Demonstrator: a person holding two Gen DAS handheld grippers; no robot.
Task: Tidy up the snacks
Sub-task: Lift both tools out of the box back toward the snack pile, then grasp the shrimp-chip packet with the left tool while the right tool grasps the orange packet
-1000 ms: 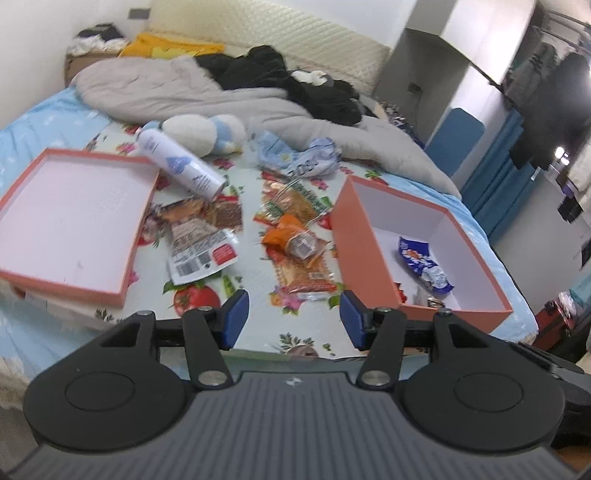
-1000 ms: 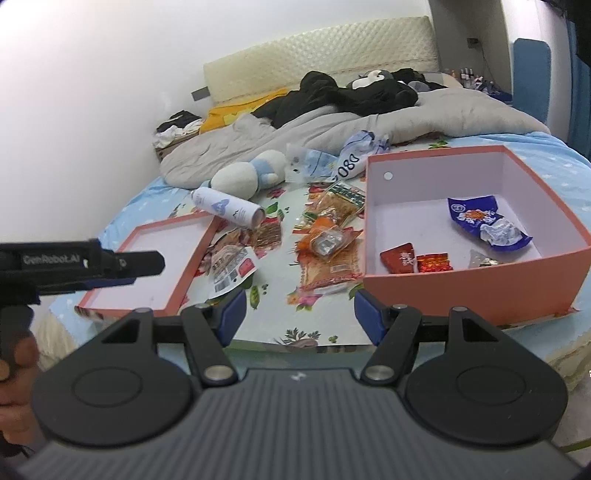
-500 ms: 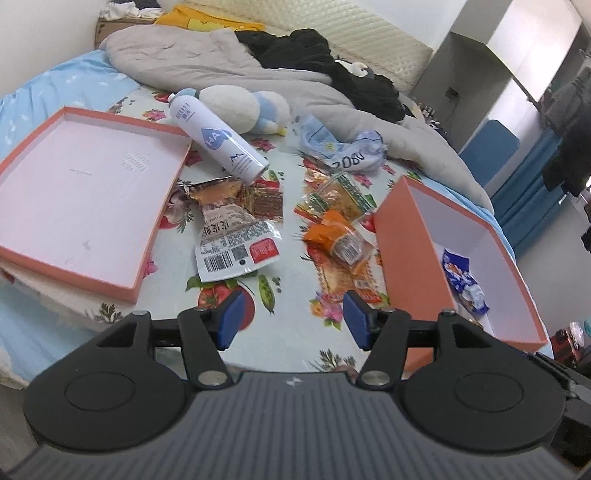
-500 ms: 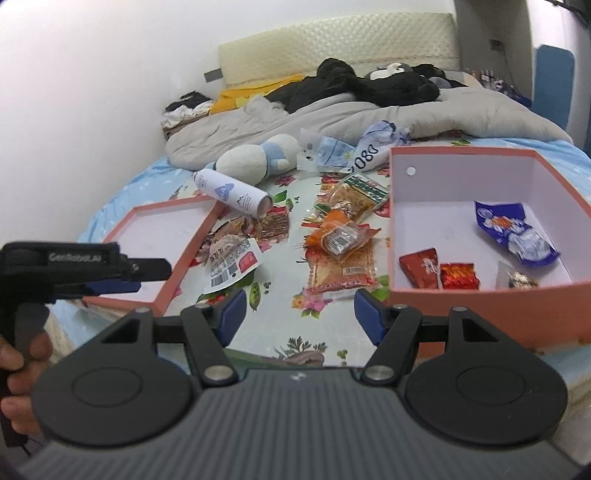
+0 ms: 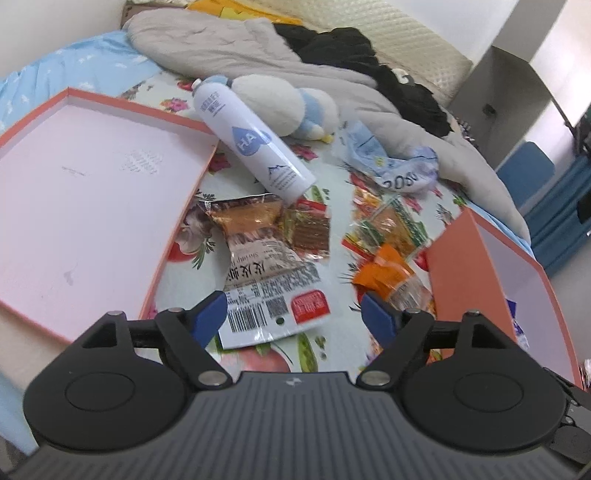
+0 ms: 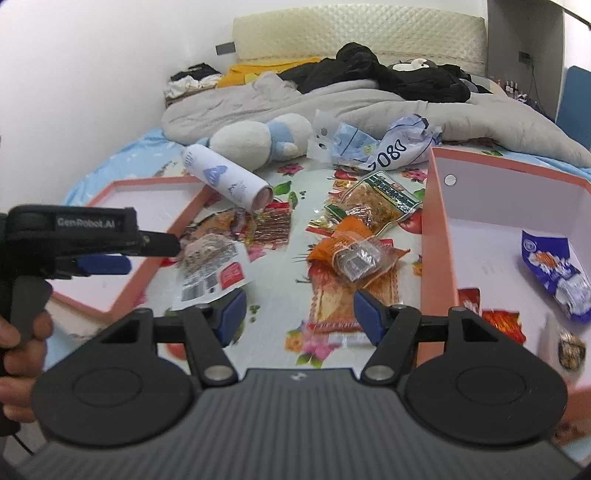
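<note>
Snack packet (image 5: 271,295) just ahead of left tool (image 5: 293,314), tool spread wide

A white spray can (image 5: 255,142) with a blue droplet logo is lying on its side on the floral sheet (image 6: 277,325), its base end touching the corner of the shallow box lid. Just behind it, a white and pale blue plush toy (image 5: 284,103) is resting against a rumpled grey blanket (image 6: 369,107). Black clothing (image 6: 391,75) is sprawling over the blanket near the quilted cream headboard (image 6: 354,33), with a yellow cloth (image 6: 258,72) lying beside it.
</note>
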